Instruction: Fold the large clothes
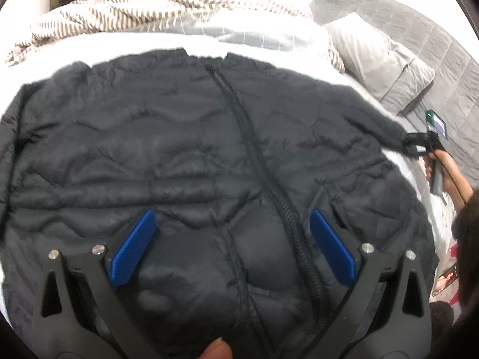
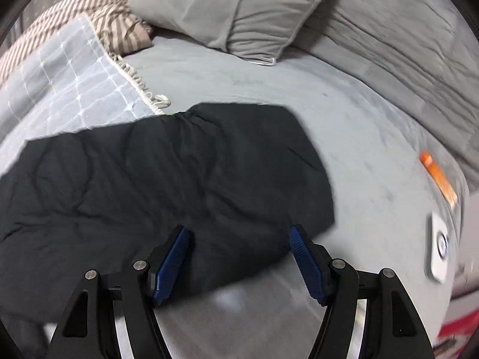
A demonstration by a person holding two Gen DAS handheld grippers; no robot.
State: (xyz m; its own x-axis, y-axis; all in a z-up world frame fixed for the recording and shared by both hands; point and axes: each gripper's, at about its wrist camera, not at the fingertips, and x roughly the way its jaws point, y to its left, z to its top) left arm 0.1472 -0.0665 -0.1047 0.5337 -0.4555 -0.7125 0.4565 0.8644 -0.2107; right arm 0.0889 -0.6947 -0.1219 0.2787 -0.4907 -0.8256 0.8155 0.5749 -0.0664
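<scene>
A black quilted zip jacket lies spread front-up on the bed, its zipper running down the middle. My left gripper is open just above the jacket's lower front, its blue pads either side of the zipper. In the right wrist view my right gripper is open over the end of the jacket's sleeve, which lies flat on the grey sheet. In the left wrist view the right gripper shows at the sleeve's cuff.
A grey pillow and grey quilted headboard at the right. A striped blanket and a grey checked throw lie beyond the jacket. A white device and an orange strip lie near the bed's right edge.
</scene>
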